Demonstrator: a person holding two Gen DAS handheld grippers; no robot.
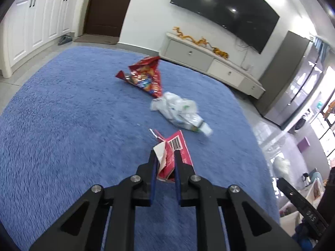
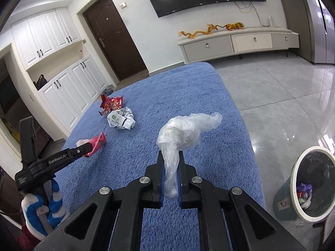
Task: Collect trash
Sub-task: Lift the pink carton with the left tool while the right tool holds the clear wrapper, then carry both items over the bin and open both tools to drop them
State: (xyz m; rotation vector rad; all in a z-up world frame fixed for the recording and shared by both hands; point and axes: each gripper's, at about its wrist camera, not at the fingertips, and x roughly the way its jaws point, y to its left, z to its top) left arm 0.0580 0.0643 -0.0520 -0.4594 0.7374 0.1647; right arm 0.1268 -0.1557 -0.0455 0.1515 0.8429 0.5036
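Two grippers work over a blue rug, each clamped on a piece of trash. The left gripper pinches a torn pink wrapper between its blue pads, the wrapper's barcode end sticking out past the fingertips. The right gripper is closed on the tail of a clear plastic bag, whose crumpled bulk juts out beyond its tips above the rug.

Farther out on the rug lie a red snack bag and, just beside it, a white crumpled bag; in the right wrist view both sit toward the rug's left edge, near the white cabinets. The pile between them and the grippers is bare.

To the right the rug ends in a straight edge, and beyond it grey floor tiles run open to the TV stand. A bin stands on the tiles just off the rug's near right edge, its mouth open and some trash inside.
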